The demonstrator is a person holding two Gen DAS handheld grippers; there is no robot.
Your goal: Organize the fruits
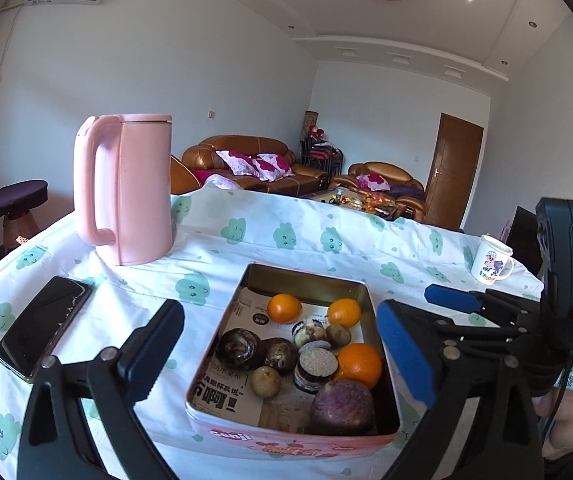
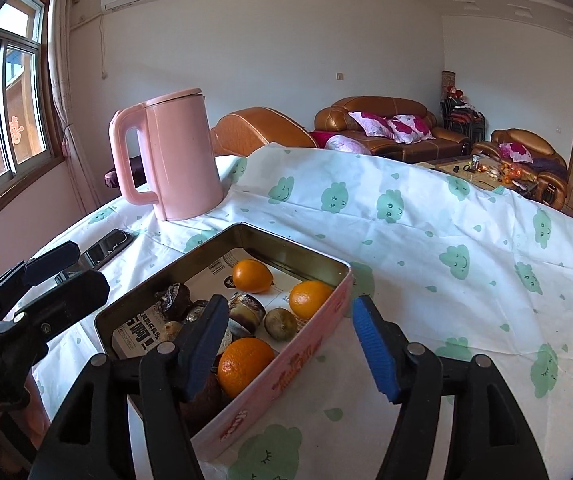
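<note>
Both tongs hang open and empty over a pink rectangular tin [image 1: 286, 438] on the cloud-print table [image 1: 286, 236], the left tongs [image 1: 282, 354] spread wide, the right tongs [image 2: 292, 354] parted about halfway. Inside the tin lie three oranges [image 1: 360, 365], dark passion fruits [image 1: 342, 407] and small greenish fruits. A pink kettle [image 1: 134, 188] stands behind.

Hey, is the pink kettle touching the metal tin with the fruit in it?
Apart. The left wrist view shows the pink kettle standing behind the tin, with a strip of bare tablecloth between the kettle's base and the tin's far rim.
</note>
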